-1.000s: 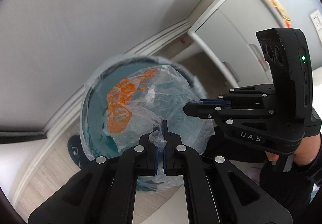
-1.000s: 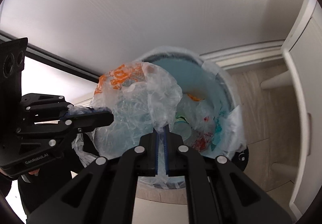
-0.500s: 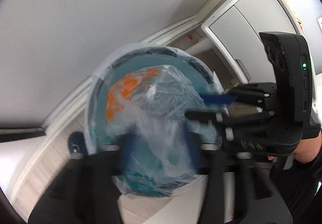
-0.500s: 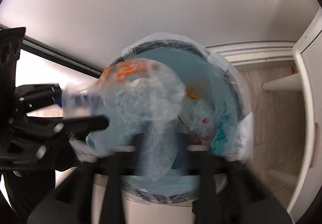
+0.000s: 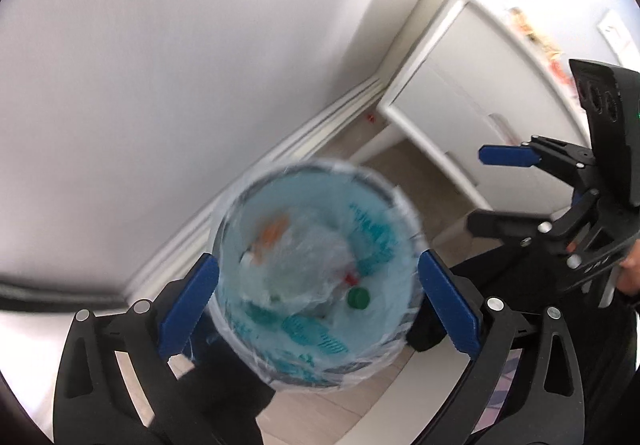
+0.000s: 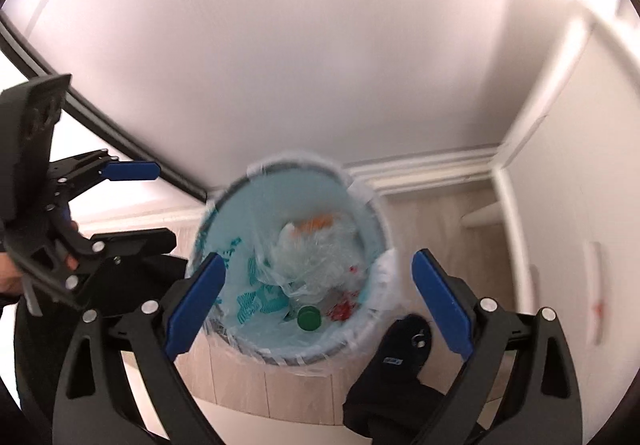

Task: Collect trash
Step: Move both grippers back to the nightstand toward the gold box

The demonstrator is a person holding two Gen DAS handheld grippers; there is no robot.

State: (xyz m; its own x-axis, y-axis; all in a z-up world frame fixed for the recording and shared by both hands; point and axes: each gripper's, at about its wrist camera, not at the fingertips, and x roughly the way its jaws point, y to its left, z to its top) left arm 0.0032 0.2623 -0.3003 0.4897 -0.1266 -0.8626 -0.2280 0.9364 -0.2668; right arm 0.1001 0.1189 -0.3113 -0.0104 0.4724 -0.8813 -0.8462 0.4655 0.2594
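Both jaws wide open, nothing between the pads: left gripper [image 5: 318,299] and right gripper [image 6: 318,301] have just been opening, which is what lets the crumpled plastic bag [image 6: 310,259] drop. It lies inside the bin [image 5: 400,201] now, touching neither gripper, orange print up. Both sets of fingers frame the bin mouth from above, so I'm centred over it and pointing steeply down; that's why the drop lands inside. In the bin beside the bag: a green bottle cap [image 6: 309,318] and some red scraps, on the blue liner [image 6: 276,201] folded over the rim. Bin stands on the wood floor [image 6: 436,213], close to the wall's skirting board [image 6: 424,165], white cabinet [image 5: 480,57] just beyond. Judgement: this item's done, next is fetching more trash.
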